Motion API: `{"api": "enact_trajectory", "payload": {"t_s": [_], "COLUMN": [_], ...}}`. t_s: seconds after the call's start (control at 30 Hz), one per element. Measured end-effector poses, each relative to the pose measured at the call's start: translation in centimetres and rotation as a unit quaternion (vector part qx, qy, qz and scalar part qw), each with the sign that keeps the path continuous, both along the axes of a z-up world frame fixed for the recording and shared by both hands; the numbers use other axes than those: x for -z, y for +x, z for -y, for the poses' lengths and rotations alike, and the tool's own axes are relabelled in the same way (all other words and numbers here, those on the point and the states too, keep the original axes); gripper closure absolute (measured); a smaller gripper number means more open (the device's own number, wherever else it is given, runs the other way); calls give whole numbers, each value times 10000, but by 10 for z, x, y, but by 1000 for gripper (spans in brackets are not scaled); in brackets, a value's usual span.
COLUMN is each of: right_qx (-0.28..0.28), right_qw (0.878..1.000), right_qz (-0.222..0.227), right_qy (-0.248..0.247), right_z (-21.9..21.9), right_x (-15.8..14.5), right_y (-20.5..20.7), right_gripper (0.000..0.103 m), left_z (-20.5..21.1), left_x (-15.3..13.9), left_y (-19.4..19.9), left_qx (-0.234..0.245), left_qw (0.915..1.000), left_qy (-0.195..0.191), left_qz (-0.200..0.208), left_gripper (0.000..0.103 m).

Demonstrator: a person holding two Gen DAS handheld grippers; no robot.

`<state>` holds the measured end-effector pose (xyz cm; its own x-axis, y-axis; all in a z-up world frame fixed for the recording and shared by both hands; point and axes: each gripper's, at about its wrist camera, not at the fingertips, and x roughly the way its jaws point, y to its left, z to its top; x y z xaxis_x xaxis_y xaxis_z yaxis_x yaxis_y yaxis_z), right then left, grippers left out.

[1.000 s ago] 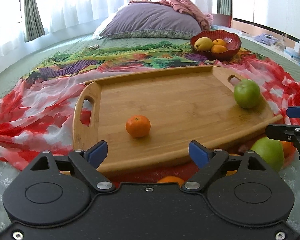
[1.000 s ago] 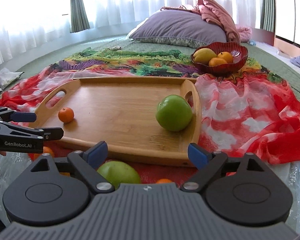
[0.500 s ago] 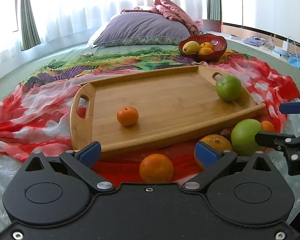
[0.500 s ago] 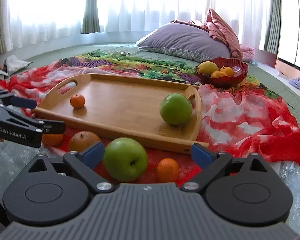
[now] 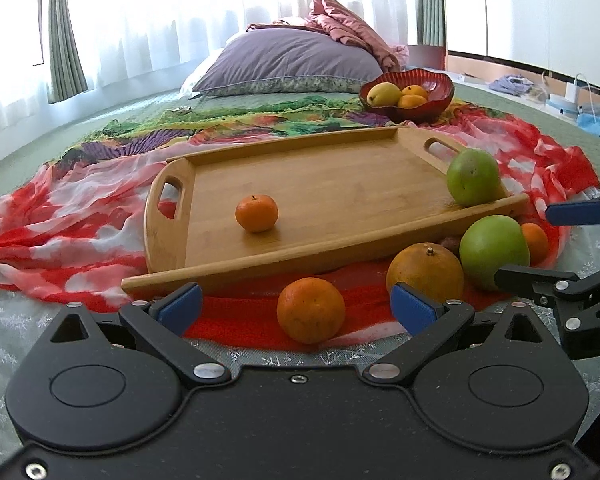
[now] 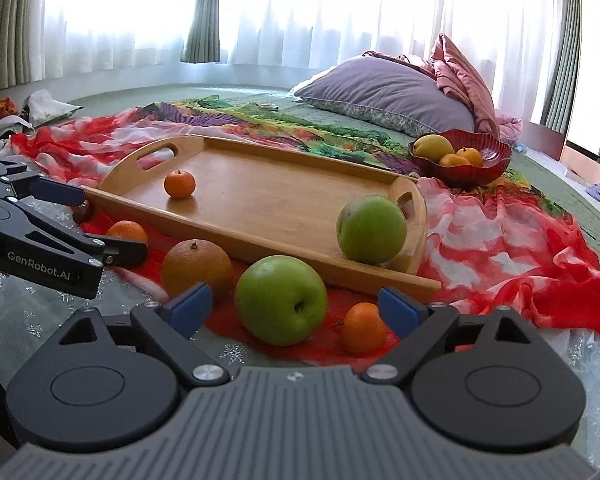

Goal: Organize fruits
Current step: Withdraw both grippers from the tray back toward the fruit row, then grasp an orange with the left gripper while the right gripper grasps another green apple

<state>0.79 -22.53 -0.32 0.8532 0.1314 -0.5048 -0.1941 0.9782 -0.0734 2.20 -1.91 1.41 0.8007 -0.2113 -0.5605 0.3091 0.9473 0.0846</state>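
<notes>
A wooden tray (image 5: 340, 184) (image 6: 268, 200) holds a small mandarin (image 5: 257, 213) (image 6: 179, 184) and a green apple (image 5: 473, 177) (image 6: 371, 229). In front of it on the red cloth lie a mandarin (image 5: 311, 310) (image 6: 126, 233), a large orange (image 5: 425, 272) (image 6: 196, 266), a second green apple (image 5: 494, 251) (image 6: 281, 299) and another mandarin (image 5: 535, 242) (image 6: 362, 327). My left gripper (image 5: 296, 308) is open and empty, just short of the near mandarin. My right gripper (image 6: 294, 307) is open and empty, with the loose apple between its fingers' line.
A red bowl (image 5: 436, 98) (image 6: 488, 164) with a yellow fruit and oranges sits behind the tray. A purple pillow (image 5: 288, 62) lies further back. The patterned cloth (image 6: 500, 240) covers the bed around the tray. A small dark fruit (image 6: 83, 213) lies left of the tray.
Both grippers have pulled back and up from the tray. The loose fruits in front of the tray have come into view. Nothing was picked up.
</notes>
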Motion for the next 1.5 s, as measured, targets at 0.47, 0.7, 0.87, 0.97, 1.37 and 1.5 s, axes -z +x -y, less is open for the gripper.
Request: {"api": "enact_trajectory", "payload": {"t_s": [0.47, 0.7, 0.87, 0.97, 1.37, 1.5], "right_qx": [-116, -136, -69, -38, 0, 6], "right_qw": [9999, 9998, 9999, 9999, 9998, 9998], "right_qz": [-79, -118, -130, -151, -197, -193], "right_qy": [7, -16, -15, 39, -10, -24], "right_z": [-4, -6, -7, -5, -6, -7], "right_x": [5, 9, 11, 11, 17, 18], "right_y": [-1, 1, 5, 7, 14, 15], "right_gripper": [28, 28, 30, 30, 31, 31], "left_z": [0, 2, 2, 2, 2, 2], "left_x": [4, 11, 14, 14, 16, 17], "left_y": [-3, -1, 3, 4, 8, 9], "left_qx": [69, 111, 67, 37, -2, -11], "left_qw": [9997, 9991, 9987, 9987, 9986, 9987], "left_qy": [-20, -84, -135, -155, -191, -189], "left_qz": [-221, -396, -487, -485, -490, -470], "left_gripper": [48, 56, 59, 60, 62, 62]}}
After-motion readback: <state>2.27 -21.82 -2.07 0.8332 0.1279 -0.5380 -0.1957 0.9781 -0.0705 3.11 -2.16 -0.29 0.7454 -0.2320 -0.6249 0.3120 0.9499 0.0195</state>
